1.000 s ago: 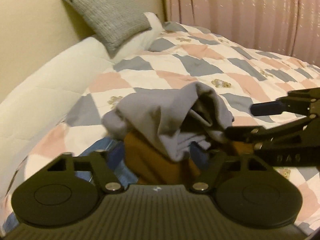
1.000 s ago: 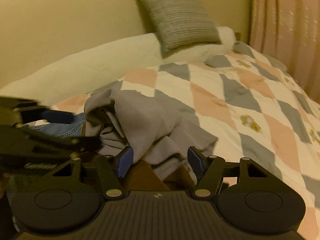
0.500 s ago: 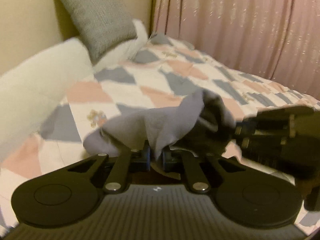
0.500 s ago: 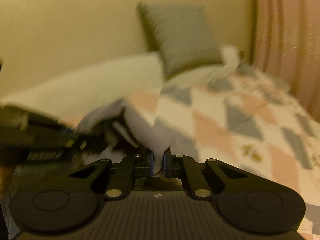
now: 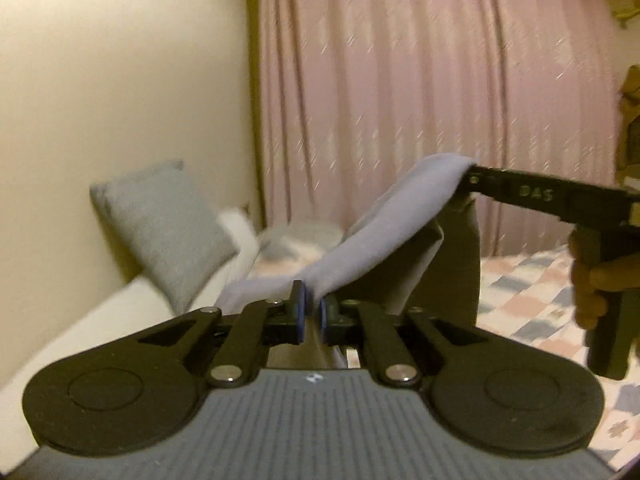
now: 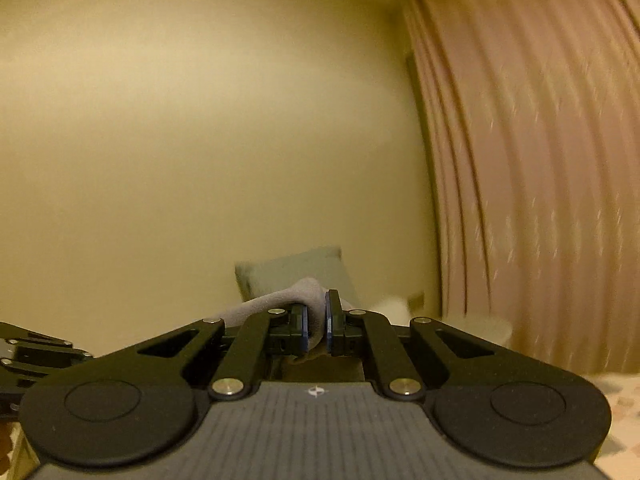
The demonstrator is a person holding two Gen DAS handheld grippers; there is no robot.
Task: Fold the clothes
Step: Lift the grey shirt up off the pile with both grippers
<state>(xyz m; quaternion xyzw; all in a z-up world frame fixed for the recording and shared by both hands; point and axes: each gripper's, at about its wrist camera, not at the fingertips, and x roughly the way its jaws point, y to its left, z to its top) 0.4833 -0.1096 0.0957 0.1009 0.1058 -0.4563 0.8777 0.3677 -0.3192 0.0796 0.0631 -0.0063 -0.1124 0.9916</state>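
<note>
Left wrist view: we are clamping our left tongs [image 5: 311, 312] on the soft grey-lilac cloth garment [image 5: 384, 232], stretching up-right to our right tongs [image 5: 470, 178], above the quilted bed [image 5: 528, 280].
Right wrist view: right tongs [image 6: 316, 326] are pinching the garment's other end [image 6: 280, 300].

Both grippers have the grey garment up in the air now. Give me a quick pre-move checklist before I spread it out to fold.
1. Left gripper shut on grey garment: ok.
2. Right gripper shut on it: ok.
3. Garment lifted between both grippers: ok.
4. Garment hanging flat, untwisted: not ok, it is bunched into a rope.
5. Hem clear of the quilt: cannot tell.
6. Which edges are gripped: cannot tell.
</note>
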